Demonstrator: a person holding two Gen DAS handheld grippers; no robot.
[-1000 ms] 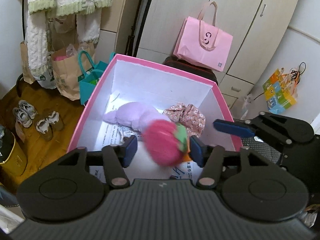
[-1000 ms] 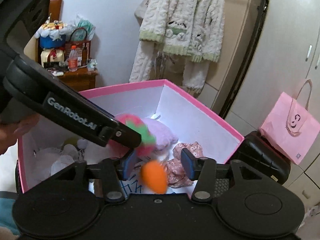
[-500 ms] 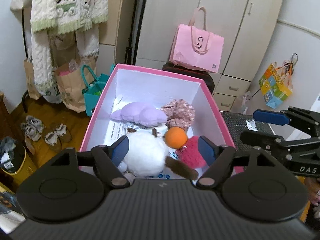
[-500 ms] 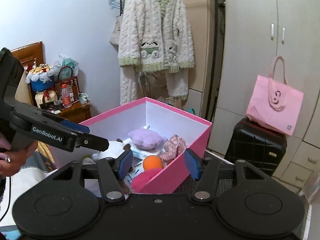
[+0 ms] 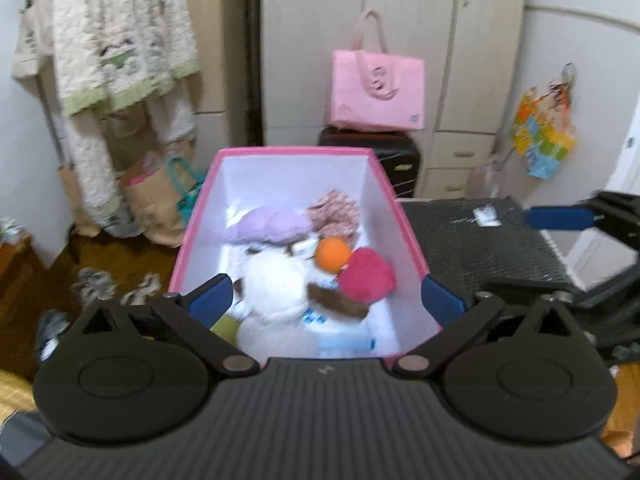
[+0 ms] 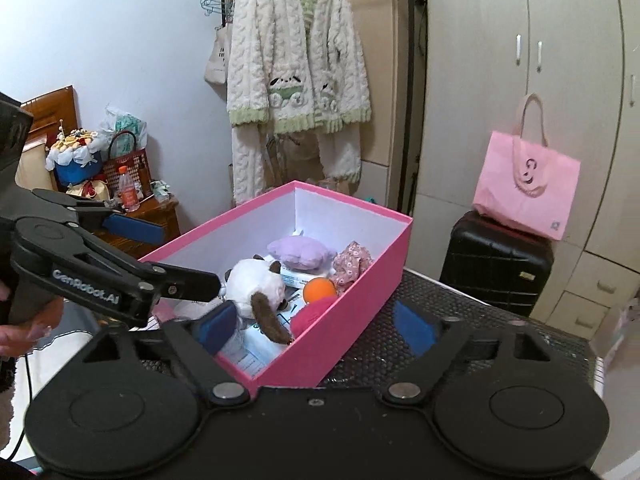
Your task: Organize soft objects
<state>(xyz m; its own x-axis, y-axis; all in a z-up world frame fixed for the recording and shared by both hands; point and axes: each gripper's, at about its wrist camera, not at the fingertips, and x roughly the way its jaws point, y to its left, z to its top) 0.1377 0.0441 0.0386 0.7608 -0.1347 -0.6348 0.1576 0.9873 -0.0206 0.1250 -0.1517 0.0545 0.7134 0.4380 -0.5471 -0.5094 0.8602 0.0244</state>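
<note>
Room: bedroom corner w/ wardrobe behind, fluffy robe hung on wall; black mesh tabletop carried the pink box.
Box contents: white plush, lavender cushion, floral fabric piece, orange ball, red-pink plush, all inside, between the left fingers' line of sight.
Left gripper: jaws opening, fingers wide apart, nothing clamped; near end of box sat just ahead of the tips.
Right gripper: jaws opening too, empty; box's near corner lay between its fingers, not touched as far as I could tell.
Step (judged): release done, both pulling clear. Do it well: lift away w/o snagging the plush.
Edges: pink rim close under both finger pairs; catching it could shove the box.
Open room: bare mesh right of the right fingers; left gripper's arm crossed in front of the right gripper's left finger, so keep them apart.
</note>
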